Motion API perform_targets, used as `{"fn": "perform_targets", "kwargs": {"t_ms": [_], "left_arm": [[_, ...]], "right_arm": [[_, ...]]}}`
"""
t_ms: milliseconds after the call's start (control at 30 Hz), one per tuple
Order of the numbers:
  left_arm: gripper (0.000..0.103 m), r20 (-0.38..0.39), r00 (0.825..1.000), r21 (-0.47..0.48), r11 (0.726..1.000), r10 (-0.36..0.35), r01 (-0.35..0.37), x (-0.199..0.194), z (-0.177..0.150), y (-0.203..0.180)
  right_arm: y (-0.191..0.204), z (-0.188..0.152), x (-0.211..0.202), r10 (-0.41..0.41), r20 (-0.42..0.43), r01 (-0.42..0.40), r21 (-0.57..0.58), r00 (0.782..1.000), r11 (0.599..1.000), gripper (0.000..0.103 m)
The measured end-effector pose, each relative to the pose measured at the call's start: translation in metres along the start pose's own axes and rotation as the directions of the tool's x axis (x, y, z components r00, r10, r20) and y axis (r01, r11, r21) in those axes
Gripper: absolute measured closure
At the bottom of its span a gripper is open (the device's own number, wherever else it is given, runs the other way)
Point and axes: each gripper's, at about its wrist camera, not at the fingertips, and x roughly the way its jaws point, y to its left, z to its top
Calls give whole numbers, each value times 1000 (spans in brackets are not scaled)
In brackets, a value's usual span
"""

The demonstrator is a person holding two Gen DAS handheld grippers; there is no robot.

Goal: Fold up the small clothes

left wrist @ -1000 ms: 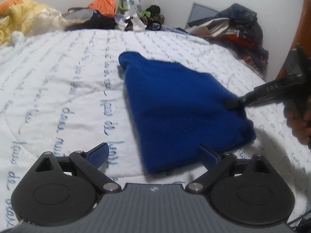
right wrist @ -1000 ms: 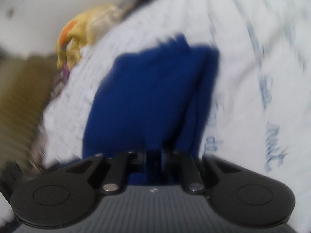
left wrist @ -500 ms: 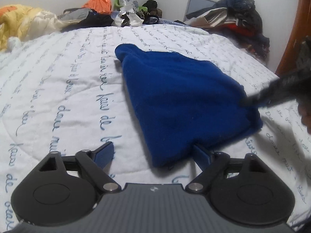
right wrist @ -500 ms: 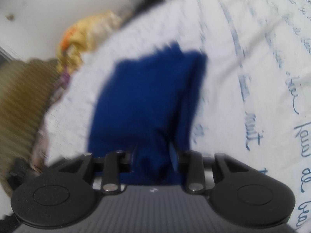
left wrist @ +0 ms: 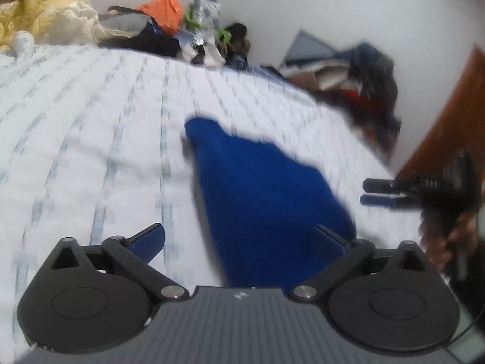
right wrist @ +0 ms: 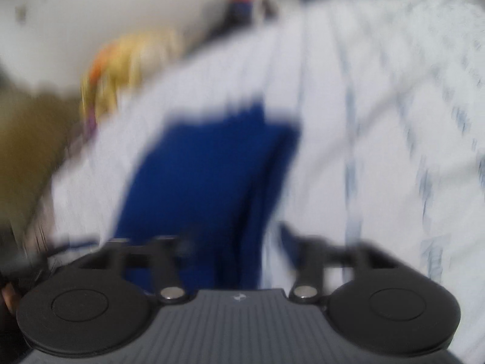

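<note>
white printed bedsheet [left wrist: 91,139], yellow blanket [left wrist: 36,9], orange cloth [left wrist: 163,9]

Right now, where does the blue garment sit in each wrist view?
Left wrist: blue garment centre, running down between the fingers.
Right wrist: blue garment centre-left, blurred, reaching the lower edge.
Shared landmark: white bedsheet with bluish script lines.

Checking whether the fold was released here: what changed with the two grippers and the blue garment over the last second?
The right gripper let go: a second ago it pinched the edge of the blue garment; now its jaws are opening and it sits clear of the cloth, off to its right side. The left gripper is opening too, nothing pinched. The garment stayed folded in the same spot on the bedsheet.
</note>
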Motion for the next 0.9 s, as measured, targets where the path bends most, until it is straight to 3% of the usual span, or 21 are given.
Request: {"fn": "perform_targets", "kwargs": {"t_ms": [67, 133, 200, 233, 267, 300, 333, 367, 400, 433, 467, 500, 533, 567, 633, 667, 733, 767, 833, 867, 900], "left_arm": [[7, 3, 1000, -30, 999, 23, -22, 30, 24, 6], [11, -28, 998, -42, 998, 48, -49, 69, 47, 10], [18, -72, 993, -36, 994, 99, -101, 109, 64, 12], [40, -97, 989, -29, 993, 110, -114, 127, 70, 12], [78, -104, 988, -2, 994, 113, -114, 141, 73, 9], [89, -91, 986, 63, 989, 143, -137, 149, 74, 1], [89, -4, 981, 169, 967, 195, -192, 148, 73, -15], [89, 87, 972, 289, 928, 219, -235, 145, 67, -32], [89, 154, 961, 390, 879, 232, -275, 144, 58, -45], [88, 171, 950, 467, 827, 261, -312, 150, 48, -53], [86, 140, 944, 501, 801, 297, -327, 160, 41, -53], [83, 125, 939, 494, 801, 320, -338, 165, 37, -48], [76, 147, 936, 473, 808, 321, -352, 158, 35, -45], [74, 139, 936, 452, 821, 323, -350, 148, 36, -43], [74, 158, 942, 382, 861, 296, -335, 119, 38, -44], [70, 185, 950, 354, 884, 252, -304, 103, 37, -48], [43, 183, 970, 345, 914, 159, -215, 88, 36, -61], [37, 153, 980, 347, 922, 124, -171, 92, 36, -67], [31, 53, 993, 342, 932, 110, -121, 115, 35, -72], [31, -38, 988, 314, 941, 147, -127, 136, 34, -67], [26, -5, 987, 310, 938, 163, -154, 143, 28, -62]], "right_arm": [[-8, 25, 13, 19, 53, -20, 32, 998, 999, 23], [-18, 48, 48, -27, -1, 27, 79, 1000, 997, 23], [-26, 61, 83, -72, -58, 77, 88, 996, 993, 32], [-26, 63, 93, -72, -33, 74, 72, 997, 995, 49], [-27, 64, 99, -62, -33, 64, 65, 998, 996, 92], [-27, 67, 110, -57, -68, 62, 69, 996, 996, 92], [-20, 67, 112, -82, -42, 83, 22, 996, 996, 92], [-5, 65, 106, -109, 12, 110, -86, 994, 990, 92], [15, 58, 98, -144, 92, 162, -230, 985, 960, 92], [35, 45, 93, -180, 177, 236, -385, 968, 892, 92], [45, 31, 96, -215, 230, 305, -502, 949, 809, 92], [45, 22, 106, -254, 221, 336, -564, 942, 754, 91], [37, 17, 116, -282, 178, 333, -571, 943, 751, 87], [31, 16, 110, -247, 222, 329, -530, 943, 782, 80], [22, 33, 94, -250, 155, 293, -410, 956, 864, 79], [19, 40, 81, -228, 162, 271, -330, 960, 904, 79], [19, 45, 53, -156, 253, 212, -212, 955, 954, 78], [24, 45, 47, -112, 270, 165, -183, 956, 969, 78], [37, 47, 63, -65, 179, 101, -202, 982, 974, 79], [42, 45, 81, -87, 115, 113, -234, 989, 966, 79], [40, 43, 105, -149, 46, 156, -257, 988, 954, 80]]}}
